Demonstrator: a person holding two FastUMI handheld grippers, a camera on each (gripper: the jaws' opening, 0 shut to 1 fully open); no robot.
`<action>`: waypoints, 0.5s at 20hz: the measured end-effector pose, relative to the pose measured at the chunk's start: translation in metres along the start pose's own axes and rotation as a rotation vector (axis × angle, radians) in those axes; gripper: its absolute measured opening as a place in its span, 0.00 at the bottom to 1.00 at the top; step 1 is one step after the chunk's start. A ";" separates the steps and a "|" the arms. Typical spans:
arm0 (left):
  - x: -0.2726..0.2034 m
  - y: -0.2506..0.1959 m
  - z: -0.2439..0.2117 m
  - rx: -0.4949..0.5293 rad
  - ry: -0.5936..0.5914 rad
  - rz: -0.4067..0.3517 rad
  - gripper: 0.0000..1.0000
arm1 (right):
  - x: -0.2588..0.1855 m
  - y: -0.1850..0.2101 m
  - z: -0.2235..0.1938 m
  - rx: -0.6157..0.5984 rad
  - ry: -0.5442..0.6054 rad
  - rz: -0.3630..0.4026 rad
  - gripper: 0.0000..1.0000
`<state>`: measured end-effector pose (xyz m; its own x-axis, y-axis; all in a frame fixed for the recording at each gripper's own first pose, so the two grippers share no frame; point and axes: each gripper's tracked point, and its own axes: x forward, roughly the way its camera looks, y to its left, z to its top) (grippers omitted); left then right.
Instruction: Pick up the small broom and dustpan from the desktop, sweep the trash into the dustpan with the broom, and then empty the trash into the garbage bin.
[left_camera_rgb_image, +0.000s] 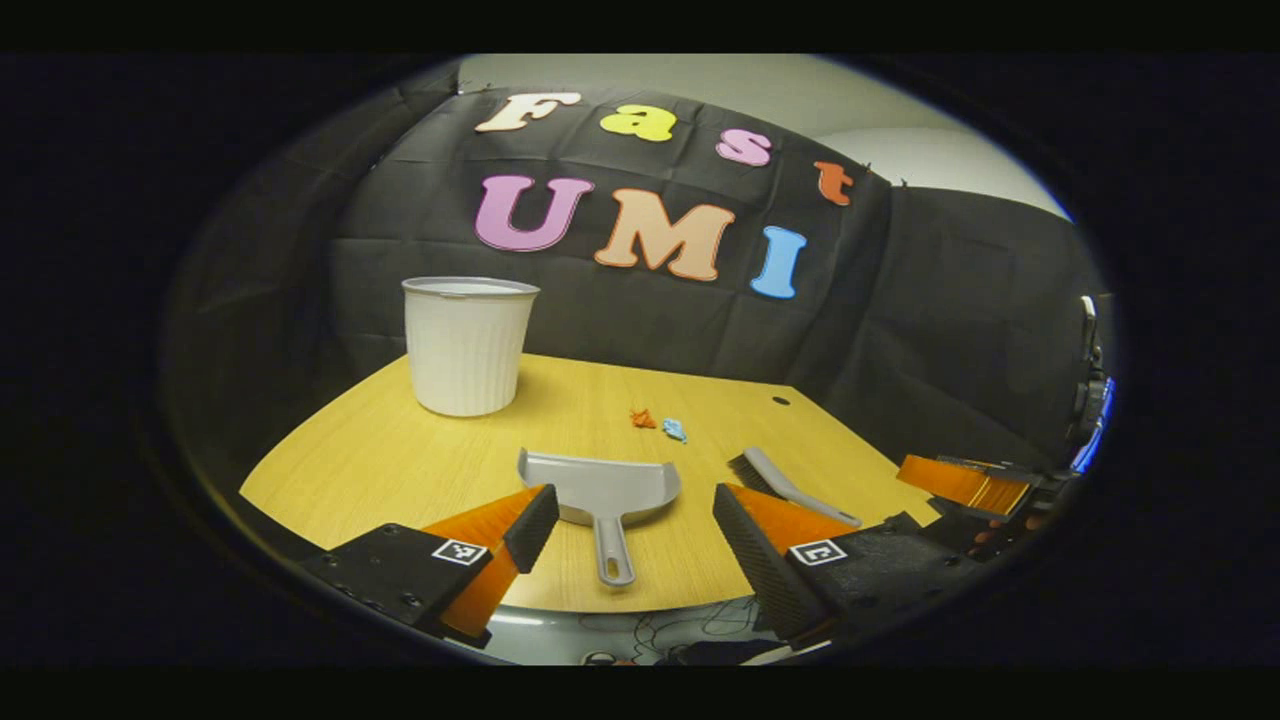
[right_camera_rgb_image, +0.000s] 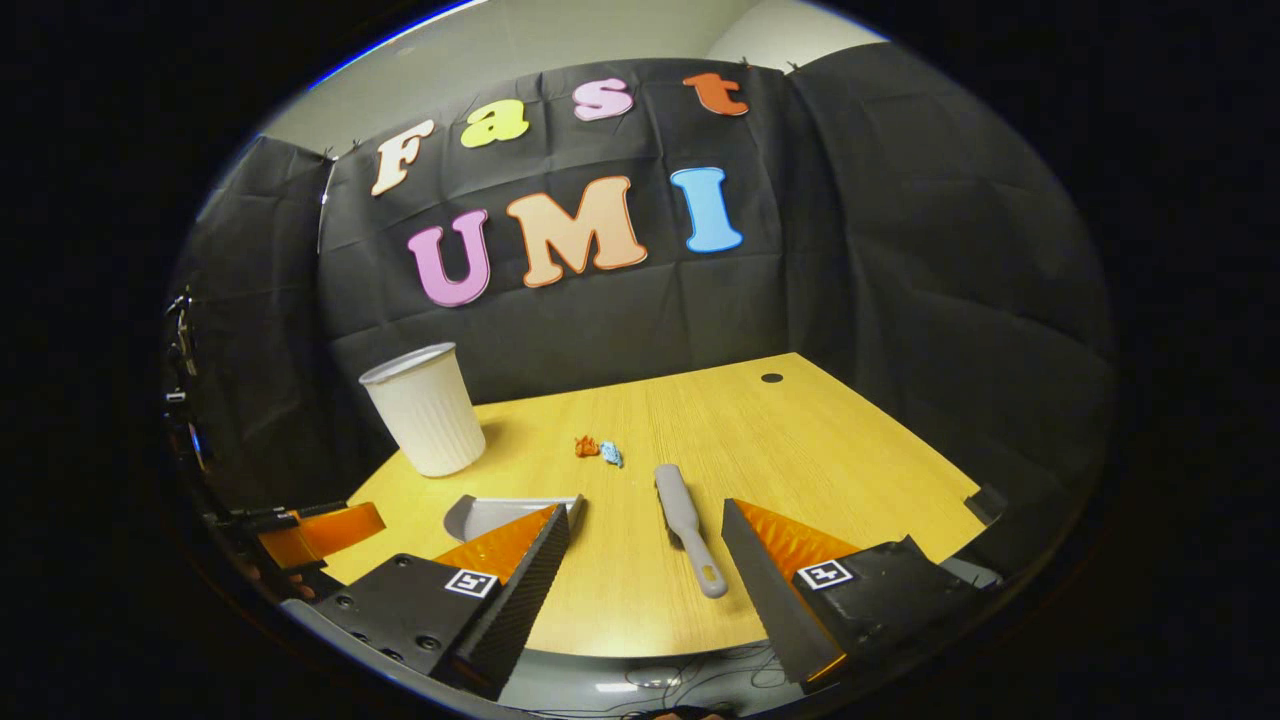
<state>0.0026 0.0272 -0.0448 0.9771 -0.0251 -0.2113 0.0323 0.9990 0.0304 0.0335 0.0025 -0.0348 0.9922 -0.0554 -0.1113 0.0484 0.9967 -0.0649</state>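
Note:
A grey dustpan lies on the wooden desktop, handle toward me, between the fingers of my open left gripper, which hangs above the near edge. To its right lies the small grey broom. Two bits of trash, an orange scrap and a blue scrap, rest beyond the dustpan. In the right gripper view my open right gripper hovers over the near edge, with the broom lying between its fingers and the dustpan to the left. The trash sits farther back.
A white ribbed garbage bin stands upright at the desk's back left, also seen as the bin. A small dark hole marks the far right of the desk. Cables lie on the floor below the near edge.

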 end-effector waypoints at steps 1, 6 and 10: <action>0.008 0.001 -0.006 0.019 0.028 0.019 0.94 | 0.011 -0.005 -0.002 -0.018 0.018 0.006 0.92; 0.049 0.009 -0.041 0.069 0.202 0.114 0.94 | 0.075 -0.026 -0.029 -0.019 0.169 0.075 0.92; 0.070 0.013 -0.079 0.066 0.404 0.170 0.95 | 0.122 -0.043 -0.061 -0.069 0.333 0.096 0.93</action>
<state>0.0552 0.0411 -0.1367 0.8093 0.1687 -0.5626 -0.0954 0.9829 0.1574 0.1457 -0.0504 -0.1062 0.8994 0.0104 -0.4370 -0.0621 0.9926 -0.1043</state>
